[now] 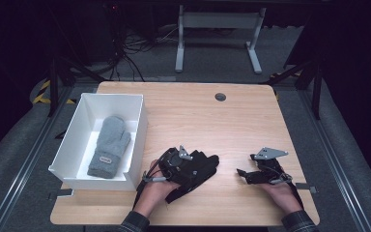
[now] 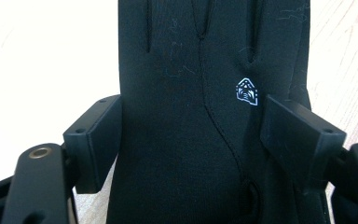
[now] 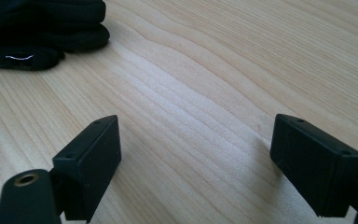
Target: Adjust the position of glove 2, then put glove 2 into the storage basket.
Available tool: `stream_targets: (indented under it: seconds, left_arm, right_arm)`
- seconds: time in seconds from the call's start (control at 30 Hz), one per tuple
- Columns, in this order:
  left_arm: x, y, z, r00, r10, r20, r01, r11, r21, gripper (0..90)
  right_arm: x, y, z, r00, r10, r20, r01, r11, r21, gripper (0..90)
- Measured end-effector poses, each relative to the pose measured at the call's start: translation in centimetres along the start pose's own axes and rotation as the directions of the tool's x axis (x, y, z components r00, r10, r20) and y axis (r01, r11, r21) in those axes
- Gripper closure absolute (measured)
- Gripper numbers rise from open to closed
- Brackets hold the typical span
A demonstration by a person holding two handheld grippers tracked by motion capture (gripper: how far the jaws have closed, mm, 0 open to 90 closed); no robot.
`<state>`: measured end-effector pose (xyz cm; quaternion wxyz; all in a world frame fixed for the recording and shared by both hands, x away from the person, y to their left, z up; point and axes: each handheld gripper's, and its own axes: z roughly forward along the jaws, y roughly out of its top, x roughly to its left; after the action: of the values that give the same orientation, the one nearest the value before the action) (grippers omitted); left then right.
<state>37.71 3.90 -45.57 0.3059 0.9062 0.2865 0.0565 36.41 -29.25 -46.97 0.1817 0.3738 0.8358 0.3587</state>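
Taking the white box (image 1: 137,140) as my landmark: it sits at the table's left edge, and a grey mitten (image 1: 108,146) already lies flat inside it, cuff toward me, tip pointing away. Just to the right of the box, almost against its right wall, is the black glove (image 1: 204,166), flat on the wooden table (image 1: 232,125) with its fingers stretching off to the right, away from the box, and its cuff end nearest my left hand.

My left gripper (image 1: 186,169) is right on top of that glove, so it is plainly the nearer of my two tools. In the left gripper view the glove (image 2: 191,116) runs straight up between my jaws, its long axis in line with them, small white logo near the right pad. The jaws stand apart on either side of the fabric; I judge the pads are flanking it, not pinching.

Farther right of the box, well clear of the glove, my right gripper (image 1: 244,175) rests low over bare wood, jaws wide apart with nothing between them, glove fingertips (image 3: 42,32) off at the upper left.
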Motion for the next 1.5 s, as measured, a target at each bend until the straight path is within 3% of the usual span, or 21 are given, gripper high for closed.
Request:
stream_targets:
  seconds: [0.2,0.53,0.63,0.8,1.17,1.5]
  left_arm:
    - [0.0,-0.1,-0.1,0.9997,-0.007,0.025,0.007,1.0,0.004,31.5]
    - [-0.2,0.3,-0.8,0.9963,-0.03,0.081,0.028,0.999,0.034,62.8]
    - [0.0,0.4,-1.0,0.9927,-0.071,0.098,0.067,0.9969,0.041,66.3]
    - [-0.1,0.8,-2.0,0.9888,-0.087,0.122,0.085,0.9962,0.016,68.1]
    - [-0.3,3.6,-6.5,0.9906,-0.084,0.109,0.09,0.9946,-0.052,68.1]
    - [1.6,5.9,-12.1,0.9927,-0.094,0.076,0.102,0.9877,-0.119,68.1]
  right_arm:
    - [0.0,0.0,0.0,1.0,0.0,0.0,0.0,1.0,0.0,16.5]
    - [0.0,0.0,0.0,1.0,0.0,0.0,0.0,1.0,0.0,16.5]
    - [0.0,0.0,0.0,1.0,0.0,0.0,0.0,1.0,0.0,16.5]
    - [0.0,0.0,0.0,1.0,0.0,0.0,0.0,1.0,0.0,16.5]
    - [0.0,0.0,0.0,1.0,0.0,0.0,0.0,1.0,-0.001,16.5]
    - [0.0,0.0,0.0,1.0,0.0,0.0,0.0,1.0,0.0,16.5]
